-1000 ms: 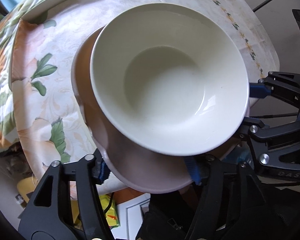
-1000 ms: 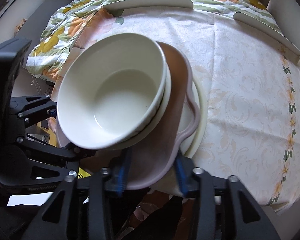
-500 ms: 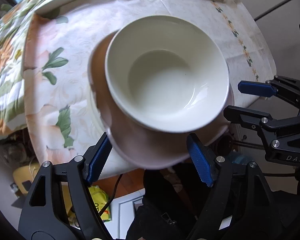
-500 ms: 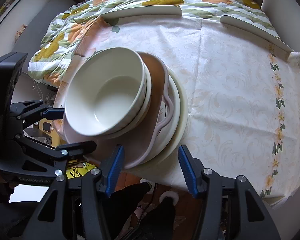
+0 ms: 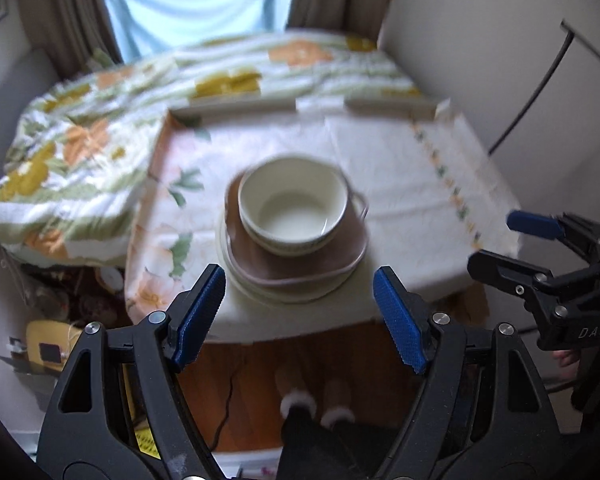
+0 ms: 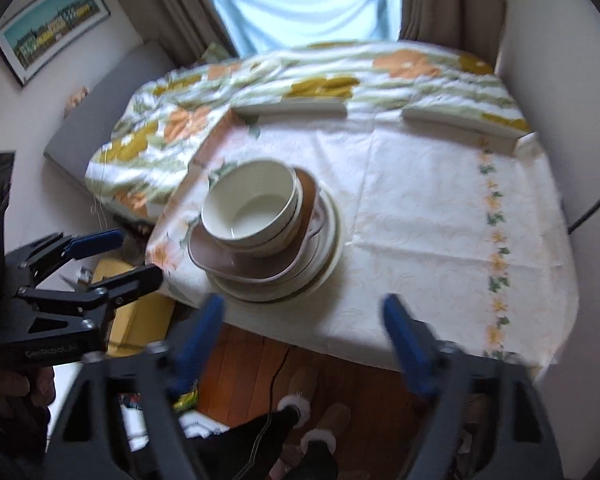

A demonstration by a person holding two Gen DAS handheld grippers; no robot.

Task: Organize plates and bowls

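Stack sits near the front edge of the table (image 6: 440,208), on the floral tablecloth (image 5: 400,184): cream bowl (image 5: 292,204) nested in a 2nd bowl (image 6: 276,236), both on a brown plate w/ wavy pink rim (image 5: 300,264), that on cream round plates (image 6: 324,256) underneath. Looks sorted; step in hand is prob. letting go & clearing away.

Left gripper (image 5: 300,312): jaws wide, nothing btwn the blue pads (image 5: 198,312), clear of the stack on the near side. Right gripper (image 6: 304,344): jaws opening right now, nothing btwn them, also on the near side off the table edge. Each gripper shows in the other's view, both empty.

To do this well:
- Keep both grippers off the plate rims; the brown plate sits off-centre on the round ones, overhanging toward the front left, so a nudge could tip or slide it.
- Bowls sit toward the left of the brown plate, not centred; if tidying more, re-centre by pushing low on the bottom bowl's wall, not the top rim.
- Stack is close to the table edge; any push should go away from the edge.
- Left view is blurred, so can't tell how many plates are at the bottom.
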